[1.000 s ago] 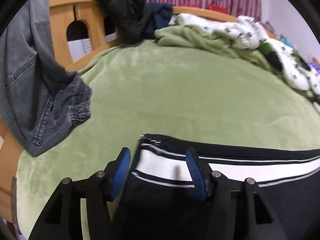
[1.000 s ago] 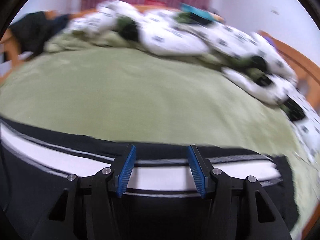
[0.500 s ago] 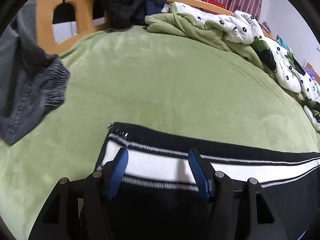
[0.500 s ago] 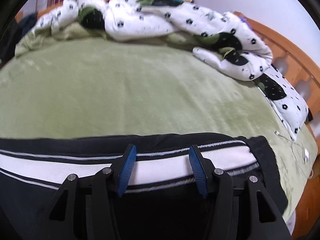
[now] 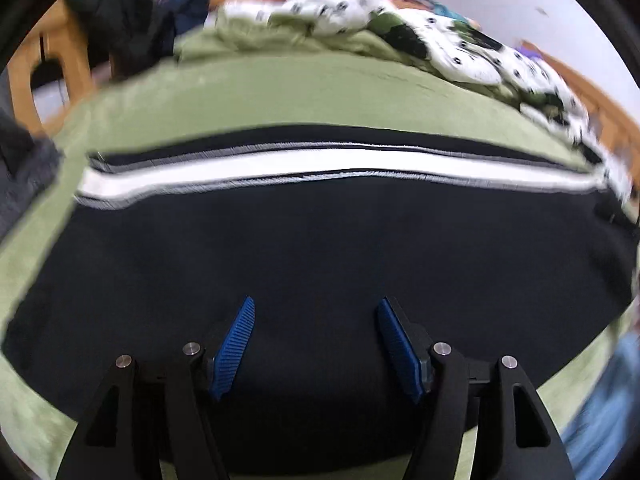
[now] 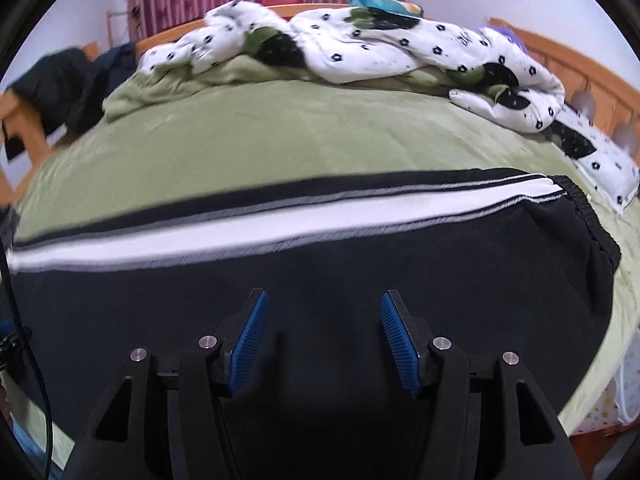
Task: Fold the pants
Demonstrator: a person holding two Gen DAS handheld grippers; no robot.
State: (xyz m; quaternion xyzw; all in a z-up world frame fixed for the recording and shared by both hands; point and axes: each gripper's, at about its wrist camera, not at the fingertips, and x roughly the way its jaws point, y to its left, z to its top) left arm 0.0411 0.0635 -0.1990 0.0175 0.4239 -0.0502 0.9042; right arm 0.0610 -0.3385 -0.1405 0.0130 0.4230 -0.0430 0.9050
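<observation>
Black pants (image 5: pixel 320 248) with a white side stripe (image 5: pixel 280 168) lie flat across the green bed. The stripe runs along their far edge, and the waistband (image 6: pixel 592 240) is at the right in the right wrist view. My left gripper (image 5: pixel 316 302) hovers over the plain black cloth near the pants' near side. Its jaws are opening and the blue pads (image 5: pixel 236 344) grip nothing. My right gripper (image 6: pixel 324 295) hangs the same way over the black cloth (image 6: pixel 320 264), jaws opening, nothing pinched between its pads (image 6: pixel 400 344).
A rumpled white flowered quilt (image 6: pixel 380 48) and a green blanket (image 5: pixel 256 36) are heaped at the bed's far side. Dark clothes (image 5: pixel 120 28) hang on the wooden bed frame (image 5: pixel 24 72), with grey jeans (image 5: pixel 20 168) at the left. Green sheet (image 6: pixel 300 132) lies bare beyond the pants.
Both grippers have drawn back from the striped far edge, which stood between their jaws before. The stripe now lies well ahead of them, and both pairs of jaws stand a little wider.
</observation>
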